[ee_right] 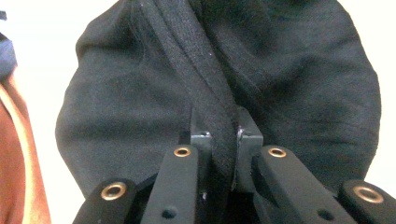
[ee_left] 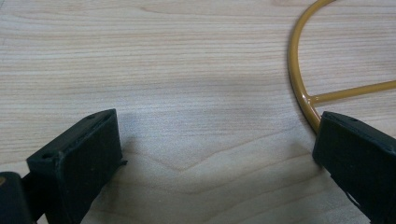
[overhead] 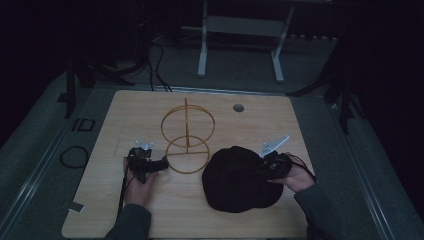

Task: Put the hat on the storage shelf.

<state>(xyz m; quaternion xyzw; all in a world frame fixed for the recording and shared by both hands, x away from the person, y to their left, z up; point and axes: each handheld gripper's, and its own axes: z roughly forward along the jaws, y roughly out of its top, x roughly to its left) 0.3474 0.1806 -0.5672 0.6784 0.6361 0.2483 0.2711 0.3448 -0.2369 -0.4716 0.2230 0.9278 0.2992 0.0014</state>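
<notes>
Black hat [overhead: 240,179] flat on worktop [overhead: 125,120], just right of stand [overhead: 186,142], brim fold pinched in right hand-held gripper [ee_right: 223,135]. Left hand-held gripper [ee_left: 215,149] wide open, empty, at stand's base ring. Thin pinch: may slip on lifting; stand may tip if nudged.

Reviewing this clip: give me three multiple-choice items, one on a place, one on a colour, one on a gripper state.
1. Where does the black hat lie relative to the wire stand?
A. On the person's right of it
B. Hung on top
C. On the floor

2. What colour is the wire stand?
A. Blue
B. Yellow
C. White

3. How is the right gripper?
A. Open above the table
B. Shut on the stand
C. Shut on the black hat

Key: A, seen from above; B, the rings are yellow; C, a fabric fold is pinched between its jaws.
</notes>
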